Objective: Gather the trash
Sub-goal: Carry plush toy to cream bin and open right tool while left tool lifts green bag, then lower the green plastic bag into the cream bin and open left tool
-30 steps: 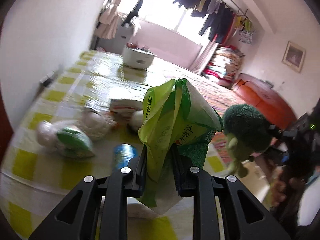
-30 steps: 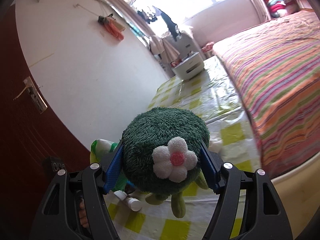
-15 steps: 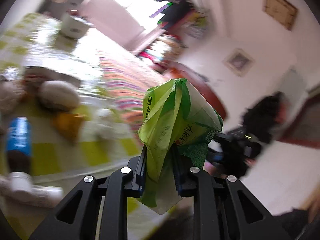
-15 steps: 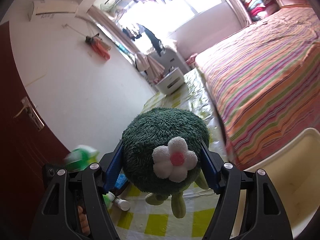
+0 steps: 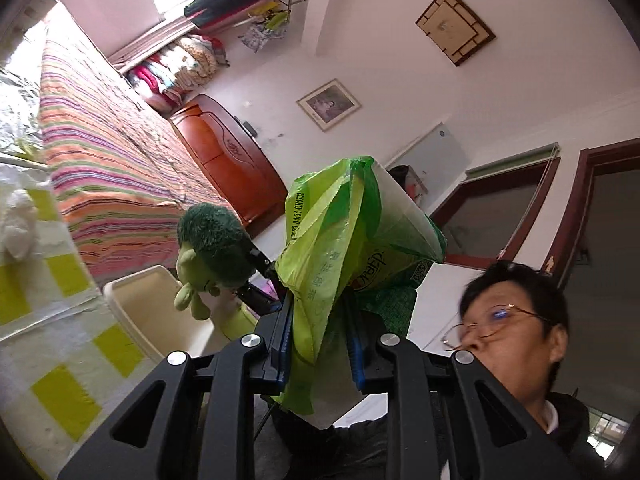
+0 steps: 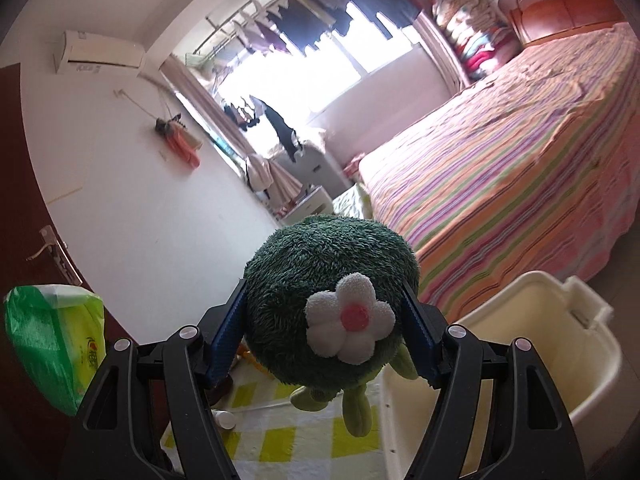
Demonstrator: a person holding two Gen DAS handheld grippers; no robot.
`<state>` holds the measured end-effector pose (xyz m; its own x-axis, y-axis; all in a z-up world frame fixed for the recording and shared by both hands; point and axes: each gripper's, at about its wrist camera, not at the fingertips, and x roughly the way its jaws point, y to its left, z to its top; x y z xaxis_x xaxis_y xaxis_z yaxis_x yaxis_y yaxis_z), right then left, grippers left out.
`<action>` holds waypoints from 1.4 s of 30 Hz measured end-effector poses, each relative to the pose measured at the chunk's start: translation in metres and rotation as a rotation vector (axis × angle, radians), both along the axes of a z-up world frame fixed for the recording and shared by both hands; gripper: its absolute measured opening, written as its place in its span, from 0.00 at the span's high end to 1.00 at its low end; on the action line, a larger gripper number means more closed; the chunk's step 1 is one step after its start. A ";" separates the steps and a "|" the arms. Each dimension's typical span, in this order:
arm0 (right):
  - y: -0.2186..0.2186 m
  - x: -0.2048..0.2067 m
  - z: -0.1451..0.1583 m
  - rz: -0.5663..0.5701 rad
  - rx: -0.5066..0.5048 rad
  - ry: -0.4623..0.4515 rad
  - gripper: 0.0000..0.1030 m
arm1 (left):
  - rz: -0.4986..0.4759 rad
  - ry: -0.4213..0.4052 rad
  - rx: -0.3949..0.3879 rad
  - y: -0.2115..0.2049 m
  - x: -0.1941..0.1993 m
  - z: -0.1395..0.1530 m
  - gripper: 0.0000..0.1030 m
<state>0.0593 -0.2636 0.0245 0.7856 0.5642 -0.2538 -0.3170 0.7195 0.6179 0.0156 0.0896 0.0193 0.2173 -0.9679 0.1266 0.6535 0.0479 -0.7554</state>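
Left wrist view: my left tongs (image 5: 318,344) are clamped on a crumpled green wrapper (image 5: 340,248), held up in the air with nothing under it but floor and the person's dark sleeve. Only a thin fold sits between the blue pads, so I judge a quick swing could let it slide out and land short of the cream bin (image 5: 140,312). The bin sits low and left, just beside the edge of the yellow-checked desk (image 5: 60,344), and the right tongs with the plush toy (image 5: 212,252) hang over it. Both loads heading for the same opening could bump there.

Right wrist view: my right tongs (image 6: 324,332) grip the round green plush toy (image 6: 328,300) at its sides, jaws wide around it. The cream bin (image 6: 560,352) opens near and right, its rim hard against the desk (image 6: 280,440). The soft body could squirm loose, or its dangling legs catch the rim. The striped bed (image 6: 520,168) crowds the far side, so my room lies above the bin. The wrapper (image 6: 52,344) hovers far left, well apart.
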 end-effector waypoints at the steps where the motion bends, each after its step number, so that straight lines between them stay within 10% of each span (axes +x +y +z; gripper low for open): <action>1: -0.006 -0.002 -0.001 -0.008 0.005 -0.003 0.33 | -0.004 0.001 0.005 -0.003 0.004 -0.001 0.79; 10: -0.046 -0.004 -0.027 -0.134 -0.038 0.072 0.32 | -0.048 0.072 0.116 -0.061 0.030 -0.019 0.78; 27: -0.051 0.003 -0.038 -0.196 -0.062 0.134 0.23 | -0.182 0.113 0.094 -0.097 0.045 -0.033 0.78; 42: -0.102 -0.019 -0.037 -0.418 0.091 0.072 0.18 | 0.051 0.227 0.494 -0.142 0.081 -0.056 0.77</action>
